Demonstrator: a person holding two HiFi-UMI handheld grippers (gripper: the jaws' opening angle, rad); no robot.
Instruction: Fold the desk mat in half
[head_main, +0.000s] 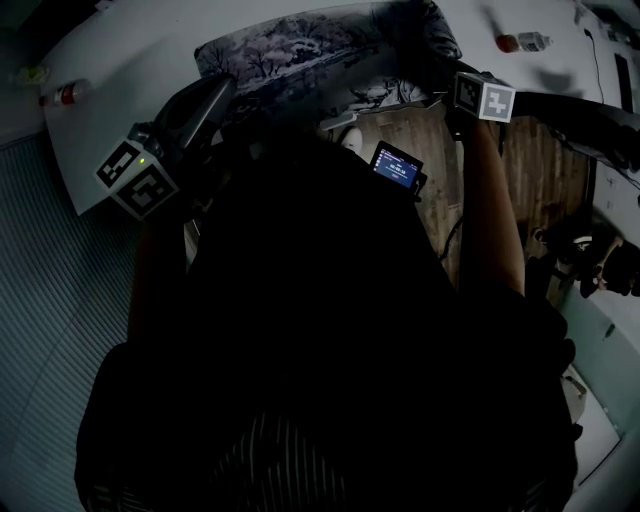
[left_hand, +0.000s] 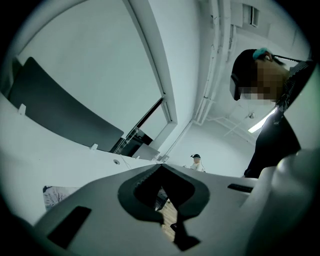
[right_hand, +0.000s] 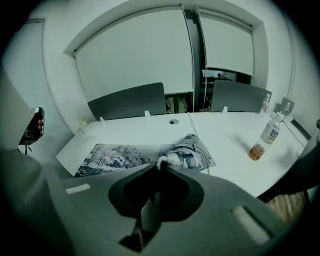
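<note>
- The desk mat (right_hand: 120, 156) lies on the white tabletop (head_main: 130, 60). Most of its printed face is spread flat.
- Only the mat's right end is off the flat. It is rumpled and drawn up in folds toward the right tongs (right_hand: 160, 164).
- The right tongs are closed, and a pale bit of the mat's edge shows pinched at their tips. I take it they are gripping that end.
- The left tongs (left_hand: 160, 167) are closed too, their tips together. Nothing can be seen between them, and they point level across the room, with only a corner of the mat low at the left of their view.
- Judging progress, the fold has barely begun. One end is picked up, but no part of the mat lies over another part.
- What is left is nearly the whole job: carry the held end across to the mat's far end, line up the edges and lay it down. The left end looks free, so it may slide unless it is held.
- Counts:
  - One desk mat.
  - Two pairs of tongs, one in each hand.
  - Two bottles show plainly from the head view, a left bottle (head_main: 65, 95) well to the left of the mat and a right bottle (head_main: 522, 42) to its right.
  - A third small bottle may stand beyond the mat's right end, too small to be sure.
  - Two dark chair backs (right_hand: 127, 102) stand beyond the mat.
  - One small lit screen (head_main: 396, 165) sits on the near side of the mat, off the tabletop.
</note>
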